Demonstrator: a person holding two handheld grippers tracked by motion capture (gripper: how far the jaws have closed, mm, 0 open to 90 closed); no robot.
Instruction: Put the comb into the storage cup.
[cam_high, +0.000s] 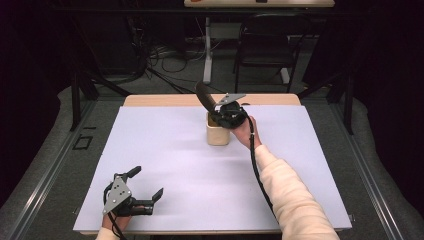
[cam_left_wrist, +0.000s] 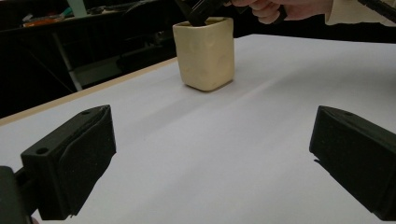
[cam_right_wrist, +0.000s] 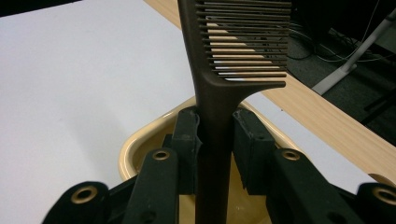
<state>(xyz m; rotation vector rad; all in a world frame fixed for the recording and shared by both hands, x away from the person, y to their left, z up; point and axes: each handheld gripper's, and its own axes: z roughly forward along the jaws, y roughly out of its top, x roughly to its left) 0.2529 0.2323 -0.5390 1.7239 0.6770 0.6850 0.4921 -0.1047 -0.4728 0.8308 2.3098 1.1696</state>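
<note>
My right gripper clamps the comb handle over the cup, teeth end tilted toward frame top; left gripper gapes wide, lower left

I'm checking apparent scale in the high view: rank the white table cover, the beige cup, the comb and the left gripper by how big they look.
1. White table cover
2. Left gripper
3. Beige cup and comb: too close to rank, the comb partly hidden.
</note>
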